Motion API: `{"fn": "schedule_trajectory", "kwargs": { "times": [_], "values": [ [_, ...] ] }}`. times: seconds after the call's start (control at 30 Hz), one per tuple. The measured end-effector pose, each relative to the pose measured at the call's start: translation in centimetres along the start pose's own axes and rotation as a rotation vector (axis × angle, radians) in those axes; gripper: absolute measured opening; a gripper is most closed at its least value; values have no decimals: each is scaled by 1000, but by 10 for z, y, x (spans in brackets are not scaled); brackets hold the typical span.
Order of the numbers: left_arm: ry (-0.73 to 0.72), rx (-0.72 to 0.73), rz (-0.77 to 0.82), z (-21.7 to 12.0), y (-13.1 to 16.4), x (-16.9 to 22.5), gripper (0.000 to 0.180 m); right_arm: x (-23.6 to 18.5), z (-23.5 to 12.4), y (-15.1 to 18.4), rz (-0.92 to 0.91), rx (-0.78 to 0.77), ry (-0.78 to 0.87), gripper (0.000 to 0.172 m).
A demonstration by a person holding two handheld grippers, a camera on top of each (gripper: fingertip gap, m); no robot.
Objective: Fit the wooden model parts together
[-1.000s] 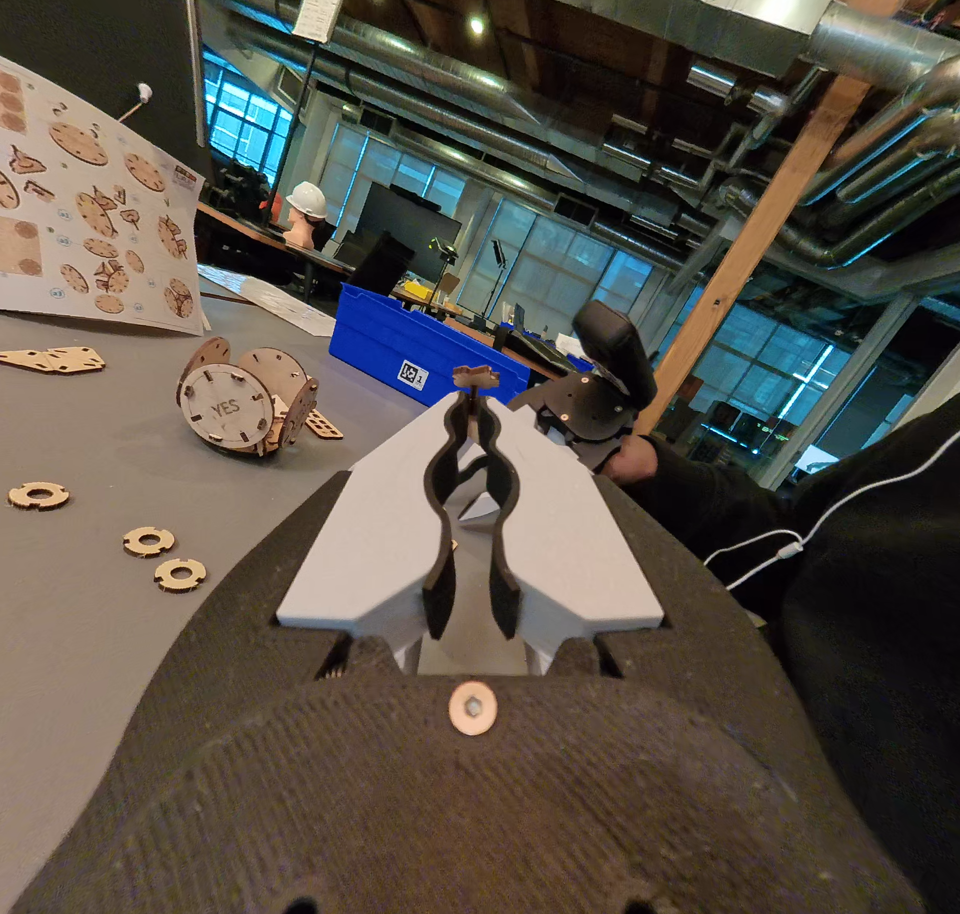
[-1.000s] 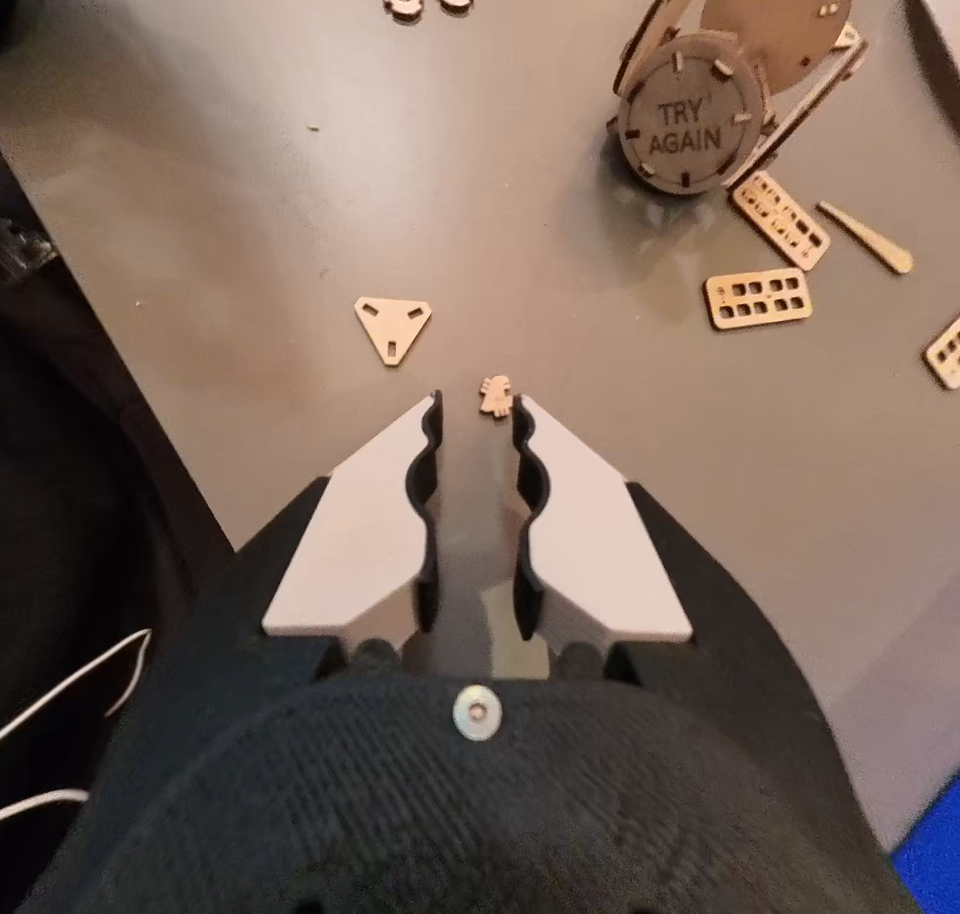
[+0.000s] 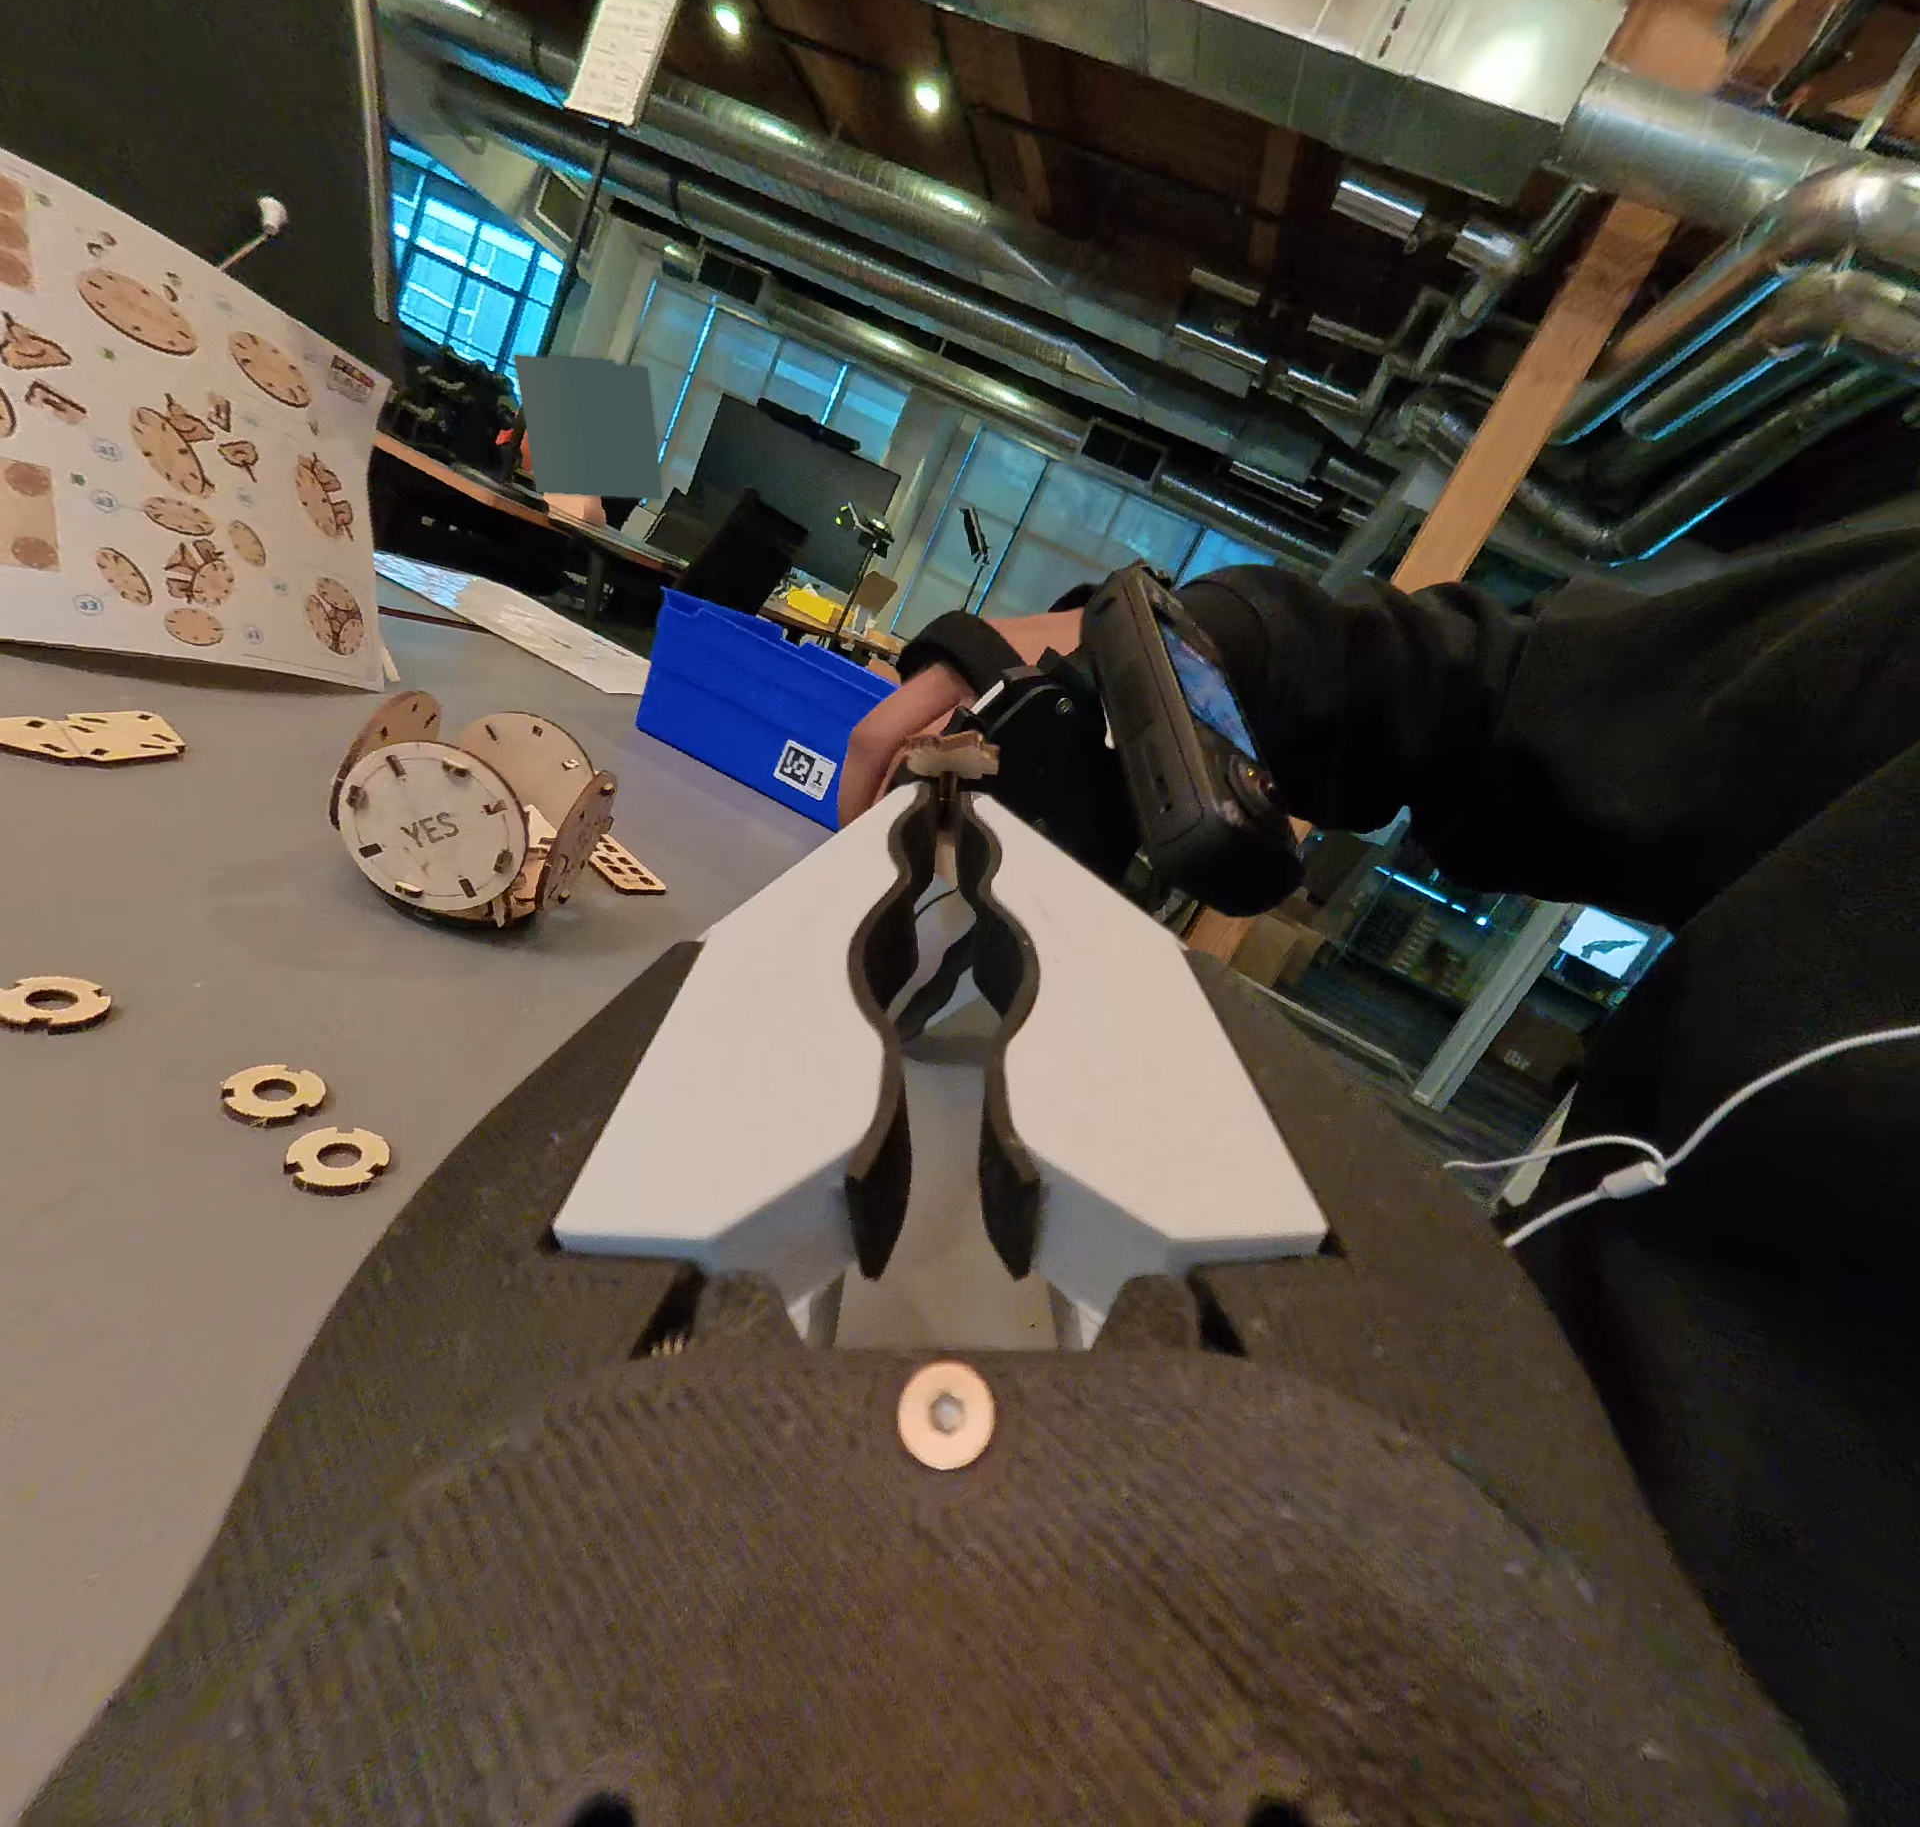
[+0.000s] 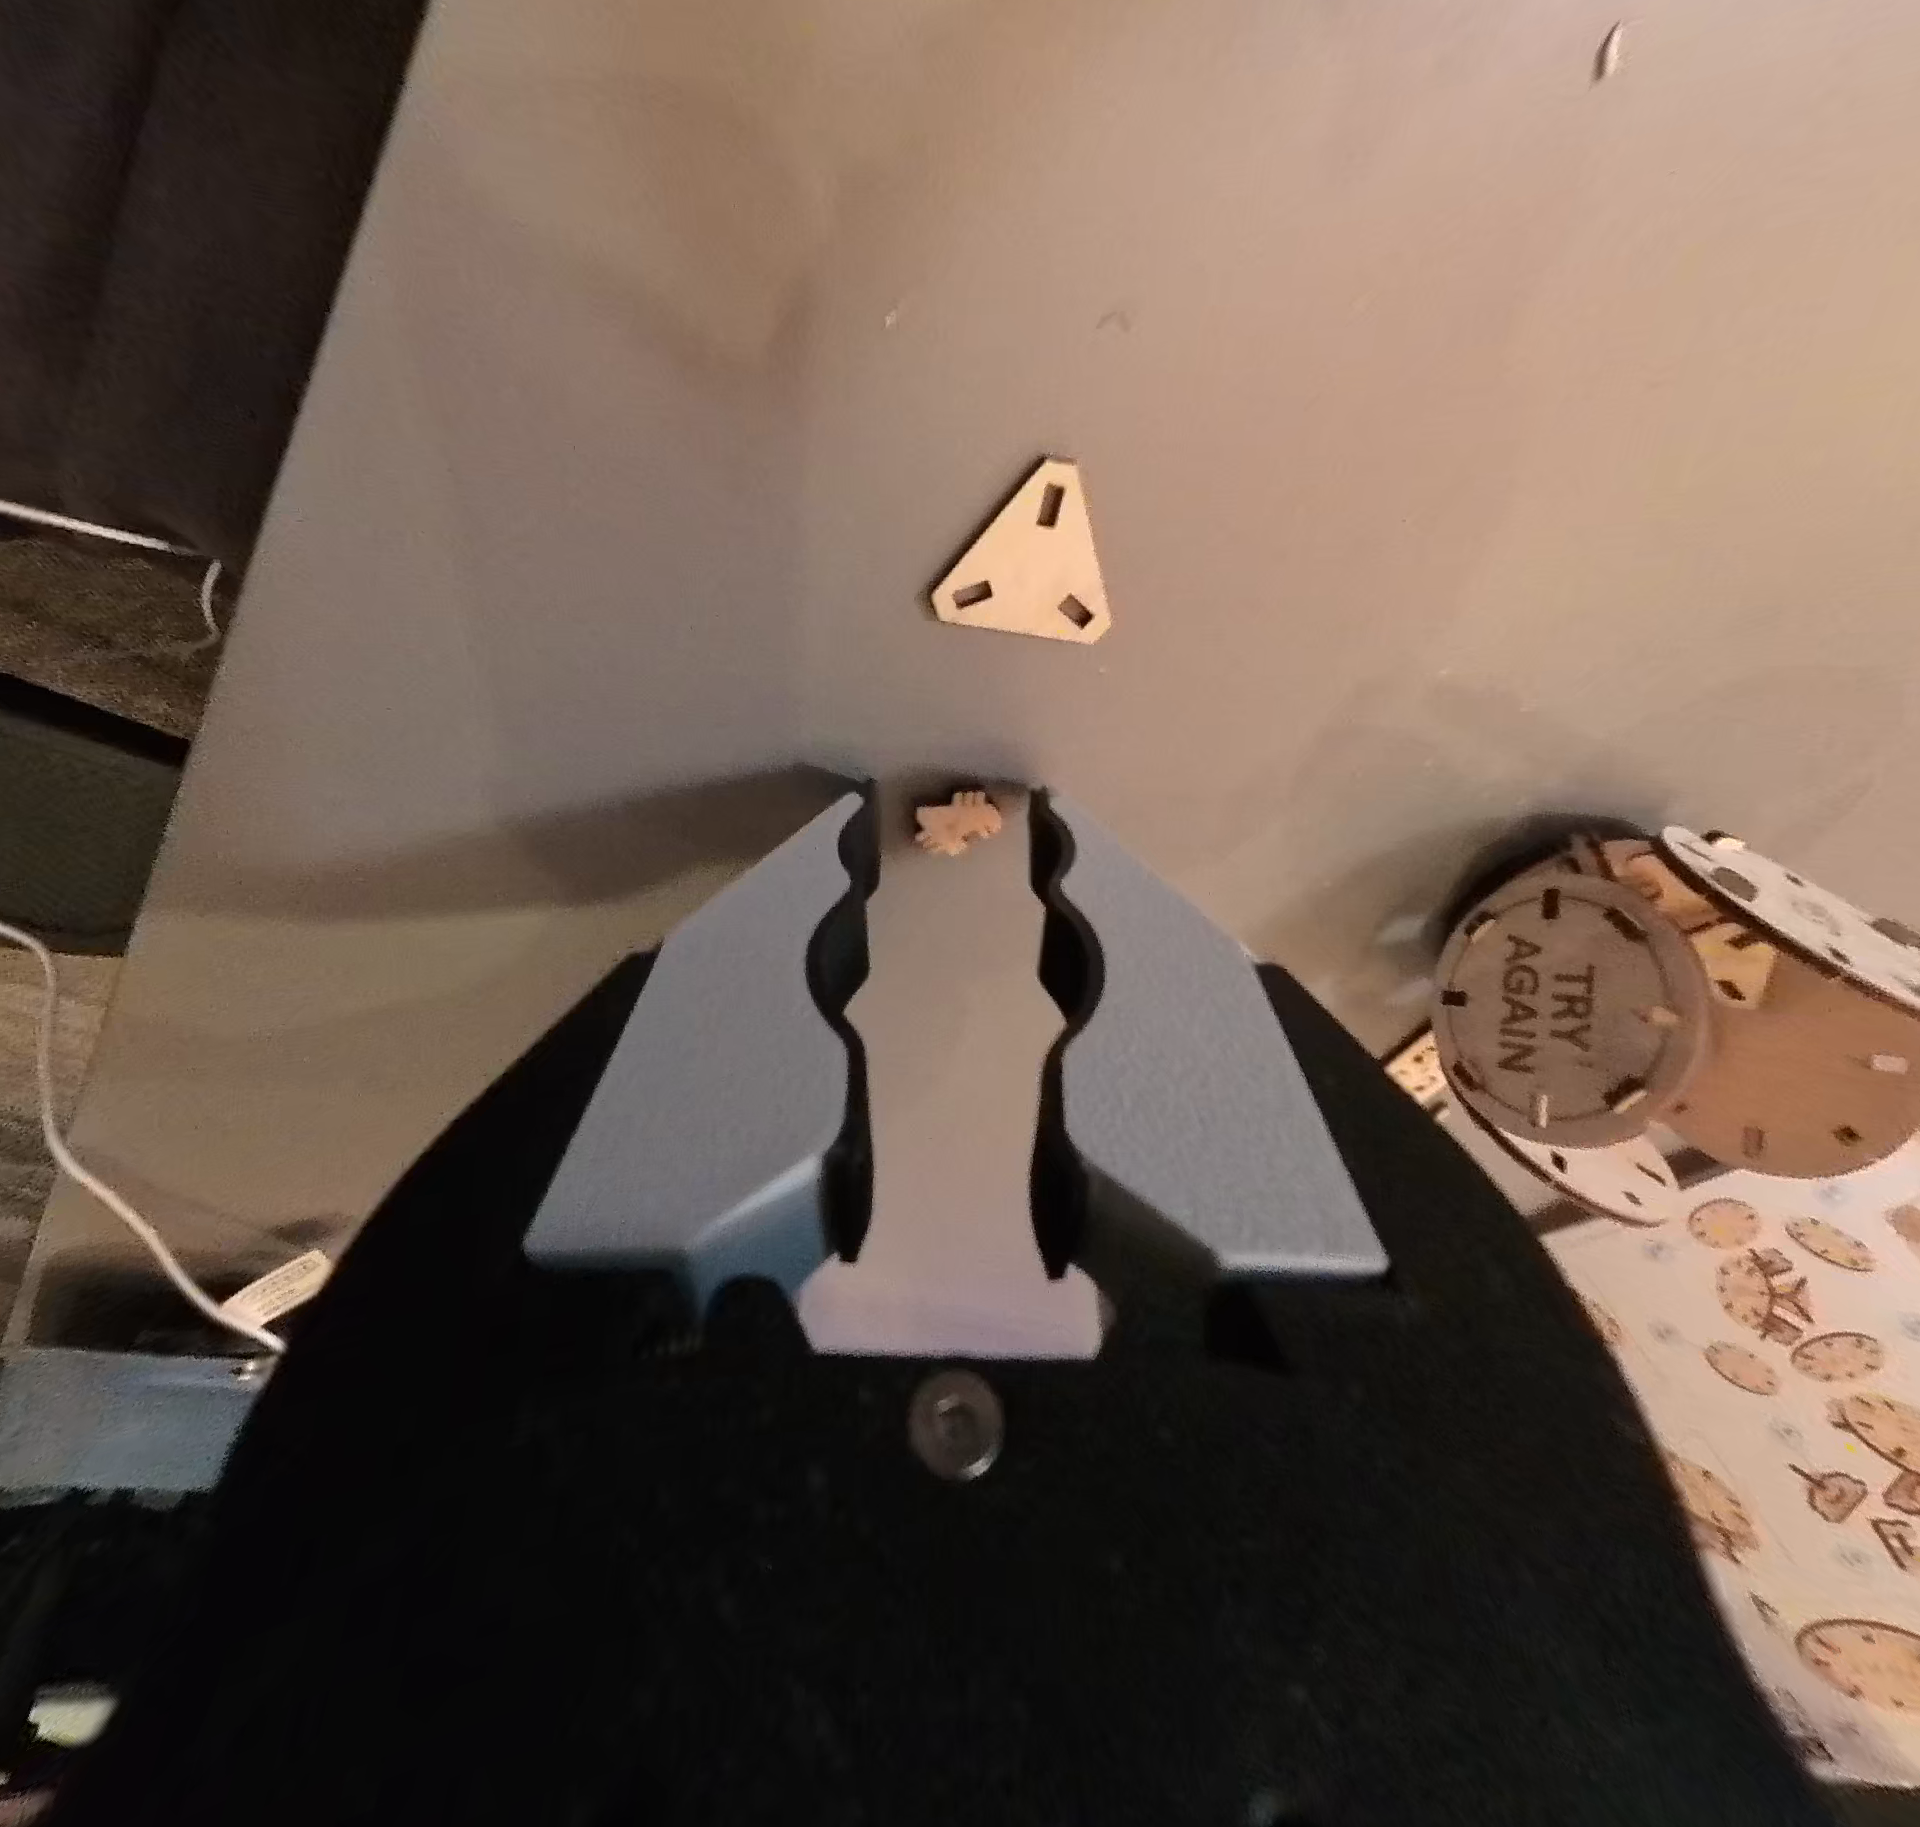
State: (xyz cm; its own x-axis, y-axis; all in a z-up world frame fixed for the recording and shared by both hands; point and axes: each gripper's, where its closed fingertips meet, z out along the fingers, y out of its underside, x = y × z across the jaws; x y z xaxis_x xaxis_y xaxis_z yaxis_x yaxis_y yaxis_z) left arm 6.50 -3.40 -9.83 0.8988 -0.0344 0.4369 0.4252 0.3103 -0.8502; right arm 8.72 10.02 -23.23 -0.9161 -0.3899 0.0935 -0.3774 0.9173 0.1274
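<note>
Your left gripper was clamped tight on a small tan wooden piece. The piece stuck out just past the black pads, up in the air above the grey table.

Your right gripper stood released, low over the table. A second tiny toothed wooden piece lay flat between its pads. Bare table showed on either side of it, so neither pad was pressing on it.

At twelve o'clock from those tips, a little apart, lay a wooden triangle with three slots. At four o'clock sat the wooden drum assembly, and beyond it, at five o'clock, the printed parts sheet.

From your left gripper the same drum sat at ten o'clock, and three notched wooden rings lay at eight to nine o'clock. A blue bin stood at about eleven. Just right of twelve, your other hand gripped its tool, with that tool's camera behind it.

As for writing, each visible end disc of the drum carried short engraved lettering. The bin wore a small white sticker with a square black code and a digit. The parts sheet showed pictured wooden parts with small circled numbers, too small to read. No brand mark showed on either gripper.
</note>
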Motion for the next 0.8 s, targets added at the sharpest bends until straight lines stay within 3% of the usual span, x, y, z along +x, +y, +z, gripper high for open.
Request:
{"fn": "schedule_trajectory", "kwargs": {
  "times": [0.2,0.37,0.43,0.67,0.8],
  "values": [
    [5,4,-14,-1,-1,-1,0,-5,1,2,9,-26,-34,13],
    [7,7,-25,-1,-1,-1,0,-1,1,5,123,26,5,10],
    [8,6,-27,-1,-1,-1,0,3,-6,2,183,95,53,0],
    [9,5,-42,0,-1,-2,0,-3,-34,-2,462,330,220,0],
    [7,7,-40,0,-1,-3,0,5,-40,-18,742,501,401,0]
  ]
}}
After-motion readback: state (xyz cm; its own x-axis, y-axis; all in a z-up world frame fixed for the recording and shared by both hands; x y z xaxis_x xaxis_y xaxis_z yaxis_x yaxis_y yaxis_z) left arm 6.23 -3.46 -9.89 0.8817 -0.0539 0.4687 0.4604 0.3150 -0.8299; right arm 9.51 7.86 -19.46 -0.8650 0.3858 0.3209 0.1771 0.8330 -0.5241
